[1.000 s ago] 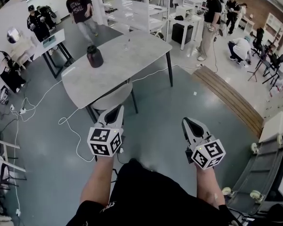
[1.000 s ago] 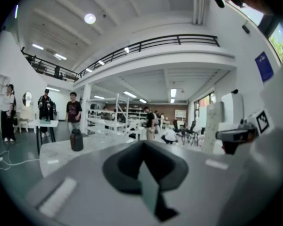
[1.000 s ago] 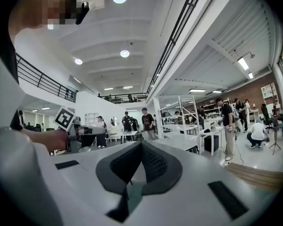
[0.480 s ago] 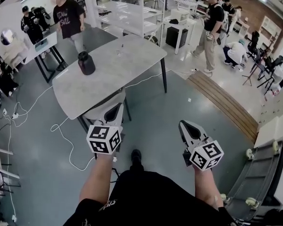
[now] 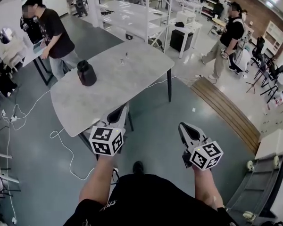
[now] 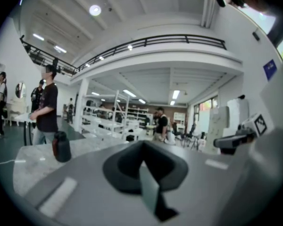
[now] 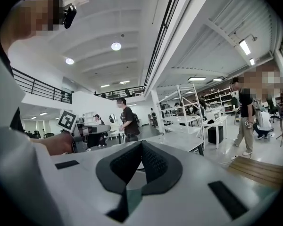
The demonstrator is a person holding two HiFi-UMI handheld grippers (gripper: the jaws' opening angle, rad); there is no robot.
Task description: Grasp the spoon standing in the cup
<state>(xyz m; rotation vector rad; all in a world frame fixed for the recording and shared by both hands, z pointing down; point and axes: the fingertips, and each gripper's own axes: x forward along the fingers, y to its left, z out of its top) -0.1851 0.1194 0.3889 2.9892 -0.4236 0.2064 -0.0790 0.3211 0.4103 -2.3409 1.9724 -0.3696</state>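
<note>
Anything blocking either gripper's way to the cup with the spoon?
Nothing visible: only floor and bare table lie between the left gripper, the right gripper and the small cup; the dark jar stands off left.

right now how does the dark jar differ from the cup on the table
The dark jar is black and bulky; the cup looks clear and far smaller. The jar stands near the left edge of the table, the cup nearer its middle, farther back. Both stand upright.
</note>
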